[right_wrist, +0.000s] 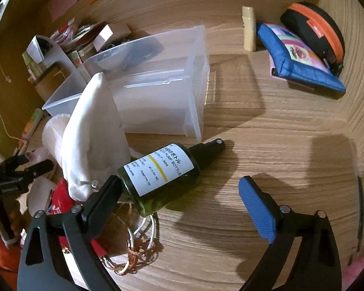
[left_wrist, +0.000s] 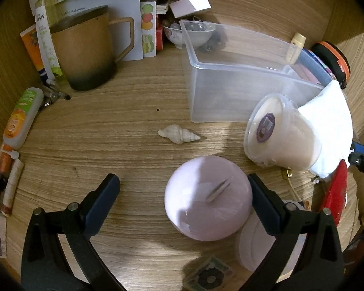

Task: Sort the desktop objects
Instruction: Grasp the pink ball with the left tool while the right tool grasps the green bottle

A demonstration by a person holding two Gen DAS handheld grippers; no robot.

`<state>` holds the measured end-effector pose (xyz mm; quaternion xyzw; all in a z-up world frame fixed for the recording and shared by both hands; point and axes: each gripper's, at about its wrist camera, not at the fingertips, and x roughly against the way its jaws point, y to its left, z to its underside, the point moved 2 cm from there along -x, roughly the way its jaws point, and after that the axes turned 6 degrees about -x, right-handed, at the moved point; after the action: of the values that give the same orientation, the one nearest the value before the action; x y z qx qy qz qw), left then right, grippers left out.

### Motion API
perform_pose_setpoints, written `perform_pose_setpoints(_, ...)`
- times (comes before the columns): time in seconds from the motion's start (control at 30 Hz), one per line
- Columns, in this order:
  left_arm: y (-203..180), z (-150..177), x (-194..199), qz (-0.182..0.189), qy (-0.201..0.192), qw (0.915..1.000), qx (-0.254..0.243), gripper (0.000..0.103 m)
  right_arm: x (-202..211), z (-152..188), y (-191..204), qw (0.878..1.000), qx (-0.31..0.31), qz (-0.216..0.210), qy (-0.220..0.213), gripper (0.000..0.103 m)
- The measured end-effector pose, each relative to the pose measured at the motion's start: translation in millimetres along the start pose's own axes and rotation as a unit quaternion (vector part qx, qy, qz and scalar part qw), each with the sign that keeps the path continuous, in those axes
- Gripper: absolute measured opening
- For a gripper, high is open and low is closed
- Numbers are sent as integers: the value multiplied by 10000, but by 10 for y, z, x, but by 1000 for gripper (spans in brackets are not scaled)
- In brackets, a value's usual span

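In the left wrist view my left gripper (left_wrist: 183, 178) is open and angled down over the wooden desk (left_wrist: 97, 140). A pale pink round coin bank (left_wrist: 207, 197) with a slot on top sits between the jaws. It is close against the right finger (left_wrist: 264, 203) and far from the left one. A white spiral seashell (left_wrist: 179, 134) lies just beyond. In the right wrist view my right gripper (right_wrist: 179, 181) is open. A dark green pump bottle (right_wrist: 162, 172) with a white label lies on its side beside the black left finger (right_wrist: 104, 201), clear of the blue pad (right_wrist: 257, 208).
A clear plastic bin (left_wrist: 230, 72) stands behind the seashell, with a tipped cream tub (left_wrist: 279, 133) and a white cloth bag (left_wrist: 332, 126) at its right. A brown mug (left_wrist: 85, 48) and tubes crowd the back left. A blue pouch (right_wrist: 301, 58), an orange-rimmed case (right_wrist: 315, 31) and cords (right_wrist: 138, 242) lie around the bottle.
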<state>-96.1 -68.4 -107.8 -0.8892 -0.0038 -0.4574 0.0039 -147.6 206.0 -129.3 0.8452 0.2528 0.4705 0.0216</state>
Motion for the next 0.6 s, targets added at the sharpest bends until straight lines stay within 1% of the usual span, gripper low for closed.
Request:
perform_pose_setpoints(0.07,3,1,-2,-16,-15,10000,-7,103,-17,-3,-2,10000,-35,-64,32,91)
perform_pose_setpoints(0.1,-2,5,1,-20,-22,10000,-14,100,-23,-2,3,10000,-34,-58,34,90)
perform_pose_setpoints(0.13,-14,9,-1,-22,-17,10000,-39,94,-24,-2,-2,10000,-20,-68,38,88)
perform_pose_setpoints(0.2,-34,17,-22,-25,46,10000,-73,87,-25,0,14,9999,14,-108,36,84)
perform_pose_setpoints(0.27,-31,14,-12,-8,23,10000,-64,87,-26,-3,24,9999,51,-111,29,77)
perform_pose_setpoints(0.37,-38,10,-9,-6,5,10000,-65,86,-38,0,42,9999,111,-75,23,72)
perform_pose_setpoints(0.4,-45,11,-8,-2,-2,10000,-68,85,-37,2,47,9999,135,-70,12,71)
perform_pose_setpoints(0.53,-75,14,1,53,-61,9999,-104,80,-37,11,96,9995,318,74,-32,58)
perform_pose_setpoints(0.6,-86,23,9,79,-81,9999,-119,77,-44,22,112,9991,389,171,-53,58)
